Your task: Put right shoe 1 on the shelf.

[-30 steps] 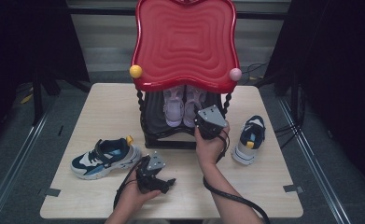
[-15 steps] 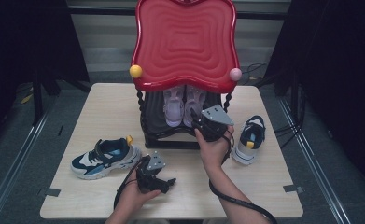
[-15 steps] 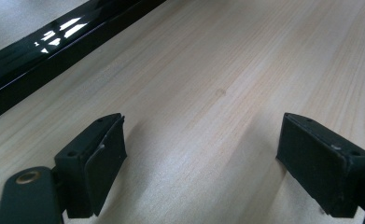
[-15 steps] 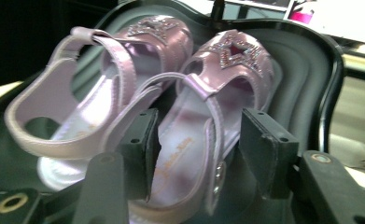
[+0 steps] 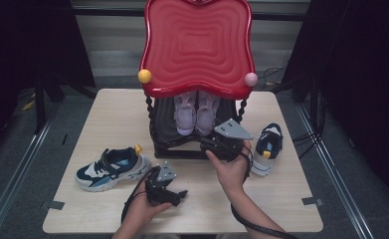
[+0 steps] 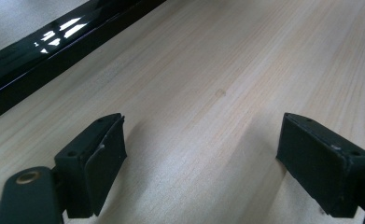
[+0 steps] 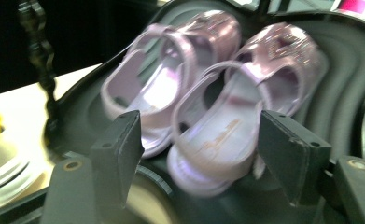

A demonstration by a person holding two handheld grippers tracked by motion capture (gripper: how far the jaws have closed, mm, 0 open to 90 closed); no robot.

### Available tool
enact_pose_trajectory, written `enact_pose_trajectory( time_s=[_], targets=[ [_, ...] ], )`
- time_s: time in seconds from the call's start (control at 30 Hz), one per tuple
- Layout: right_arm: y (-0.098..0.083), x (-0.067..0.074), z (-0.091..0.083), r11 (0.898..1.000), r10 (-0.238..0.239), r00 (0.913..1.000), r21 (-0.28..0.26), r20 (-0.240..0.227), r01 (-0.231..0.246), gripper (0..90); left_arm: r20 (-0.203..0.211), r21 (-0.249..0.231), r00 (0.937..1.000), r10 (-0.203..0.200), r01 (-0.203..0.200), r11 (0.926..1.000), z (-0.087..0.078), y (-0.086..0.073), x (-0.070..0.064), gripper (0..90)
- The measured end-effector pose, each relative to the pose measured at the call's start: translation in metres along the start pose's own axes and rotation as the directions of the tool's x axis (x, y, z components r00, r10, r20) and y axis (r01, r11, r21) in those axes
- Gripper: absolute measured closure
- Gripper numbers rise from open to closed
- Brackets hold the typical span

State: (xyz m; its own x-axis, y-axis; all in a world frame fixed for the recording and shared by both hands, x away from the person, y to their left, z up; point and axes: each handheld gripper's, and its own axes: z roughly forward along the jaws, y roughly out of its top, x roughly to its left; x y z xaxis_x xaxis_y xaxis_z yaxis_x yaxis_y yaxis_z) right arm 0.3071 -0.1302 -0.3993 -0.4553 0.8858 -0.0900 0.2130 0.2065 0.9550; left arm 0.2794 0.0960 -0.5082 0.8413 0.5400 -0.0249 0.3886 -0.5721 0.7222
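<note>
Since a second ago, our right gripper (image 5: 216,145) has backed a little away from the black lower shelf (image 5: 168,130) of the red-topped rack (image 5: 198,45), and its jaws have just been opening, so the lilac sandals (image 5: 196,113) now sit released on that shelf; the left gripper (image 5: 178,194) has not moved.

Going from left to right on the table (image 5: 107,114): the navy-and-white sneaker (image 5: 111,168) lies on its side of the rack, well apart from our hands. Next, the left gripper rests low over bare wood, jaws spread wide with nothing between them, as the left gripper view confirms. Then comes the rack, with the pair of sandals side by side, toes pointing away from us and heels toward the front edge. The right gripper hovers just in front of them, jaws wide and empty; in the right gripper view the nearer sandal's (image 7: 227,135) heel lies between the pads (image 7: 119,154) without touching them. Farthest right, the second sneaker (image 5: 266,147) stands near the table's edge.

We judge these sandals light, with soft straps that would fold under a pinch and a glossy upper that may slip. The firm heel or sole edge looks the best place to grip.
</note>
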Motion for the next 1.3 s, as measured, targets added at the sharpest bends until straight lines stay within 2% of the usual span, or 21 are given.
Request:
enact_pose_trajectory(
  time_s=[0.33, 0.47, 0.73, 0.77, 1.03, 1.17, 1.3],
  targets=[
    [-0.014, 0.002, -0.016, 0.999, -0.002, 0.9974, 0.043, -0.072, 0.005, 26.8, 0.000, 0.000, 1.0000, 0.001, -0.001, 1.0000, 0.000, 0.000, 0.000, 14.7],
    [-0.022, -0.002, -0.026, 0.998, 0.017, 0.9947, 0.061, -0.102, -0.011, 25.3, 0.001, 0.000, 1.0000, 0.001, -0.001, 1.0000, 0.000, 0.000, 0.000, 14.7],
    [-0.044, -0.010, -0.042, 0.994, 0.012, 0.9903, 0.108, -0.139, 0.003, 23.0, -0.002, 0.000, 1.0000, 0.001, -0.001, 1.0000, 0.000, 0.000, 0.000, 14.7],
    [-0.048, -0.011, -0.043, 0.993, 0.000, 0.9903, 0.115, -0.139, 0.016, 22.7, -0.002, 0.000, 1.0000, 0.001, -0.001, 1.0000, 0.000, 0.000, 0.000, 14.7],
    [-0.076, -0.018, -0.051, 0.982, 0.010, 0.9854, 0.185, -0.170, 0.022, 19.6, -0.002, 0.000, 1.0000, 0.001, -0.001, 1.0000, 0.000, 0.000, 0.000, 14.7],
    [-0.094, -0.021, -0.055, 0.971, 0.034, 0.9816, 0.237, -0.188, 0.011, 17.9, -0.002, 0.000, 1.0000, 0.001, -0.001, 1.0000, 0.000, 0.000, 0.000, 14.7],
    [-0.104, -0.022, -0.056, 0.965, 0.030, 0.9803, 0.260, -0.195, 0.022, 17.7, -0.002, 0.000, 1.0000, 0.001, -0.001, 1.0000, 0.000, 0.000, 0.000, 14.7]
  ],
)
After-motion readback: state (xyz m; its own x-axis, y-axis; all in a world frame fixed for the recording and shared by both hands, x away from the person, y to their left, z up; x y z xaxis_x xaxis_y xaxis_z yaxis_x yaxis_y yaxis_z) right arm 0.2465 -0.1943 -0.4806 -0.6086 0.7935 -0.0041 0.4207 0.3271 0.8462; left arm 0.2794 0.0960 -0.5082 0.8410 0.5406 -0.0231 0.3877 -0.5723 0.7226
